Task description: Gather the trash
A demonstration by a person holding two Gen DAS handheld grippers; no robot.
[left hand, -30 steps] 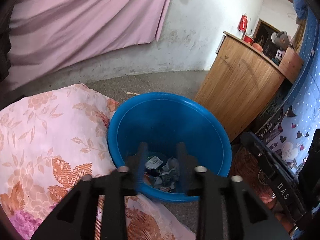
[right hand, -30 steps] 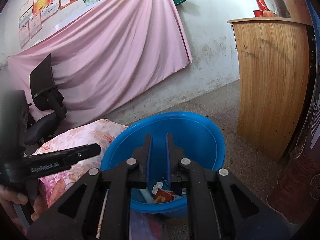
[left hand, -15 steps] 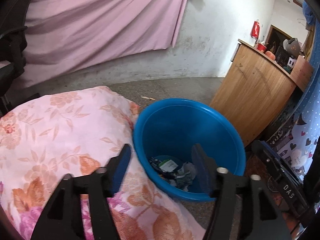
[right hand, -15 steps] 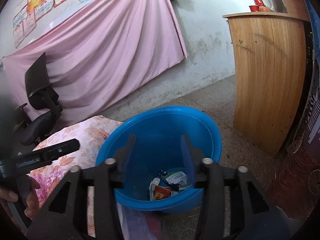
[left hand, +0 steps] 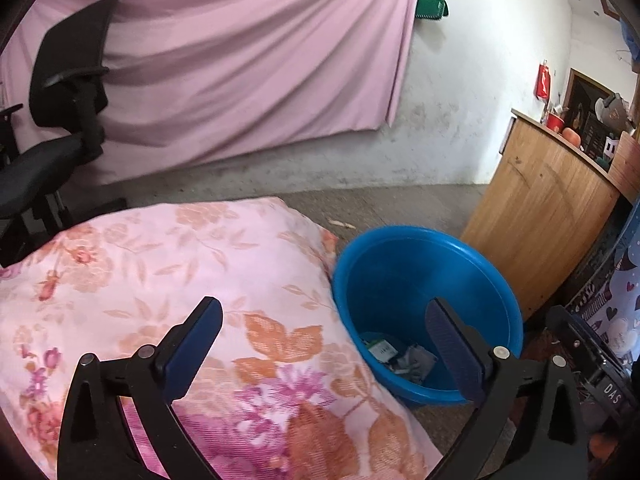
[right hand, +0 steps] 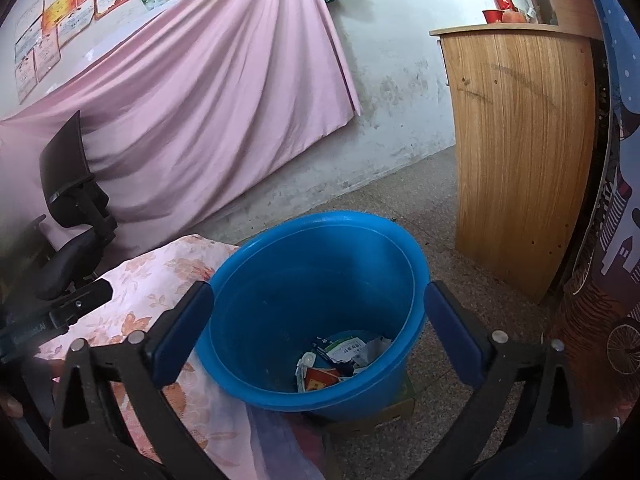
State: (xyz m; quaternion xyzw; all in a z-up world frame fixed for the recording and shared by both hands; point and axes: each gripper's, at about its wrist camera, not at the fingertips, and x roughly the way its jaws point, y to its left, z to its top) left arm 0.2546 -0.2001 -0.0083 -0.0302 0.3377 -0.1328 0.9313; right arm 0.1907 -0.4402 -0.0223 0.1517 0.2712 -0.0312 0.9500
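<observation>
A blue plastic bucket [left hand: 420, 272] [right hand: 280, 280] stands on the floor beside a floral-covered bed. Crumpled wrappers and paper trash [left hand: 400, 356] [right hand: 340, 360] lie at its bottom. My left gripper [left hand: 324, 344] is open wide and empty, held over the bed's edge with the bucket to its right. My right gripper [right hand: 316, 328] is also open wide and empty, hovering above the bucket's mouth. The left gripper's body [right hand: 52, 316] shows at the left edge of the right wrist view, with a person's hand below it.
A pink floral bedcover [left hand: 160, 280] [right hand: 152, 300] fills the left. A wooden cabinet [left hand: 540, 208] [right hand: 520, 140] stands right of the bucket. A black office chair [left hand: 60, 120] [right hand: 72, 220] sits at the far left before a pink curtain [left hand: 240, 60]. A flat cardboard piece [right hand: 384, 412] lies under the bucket.
Both grippers have gone from nearly shut to wide open. The left gripper has swung left from over the bucket to over the bedcover. The right gripper stays above the bucket.
</observation>
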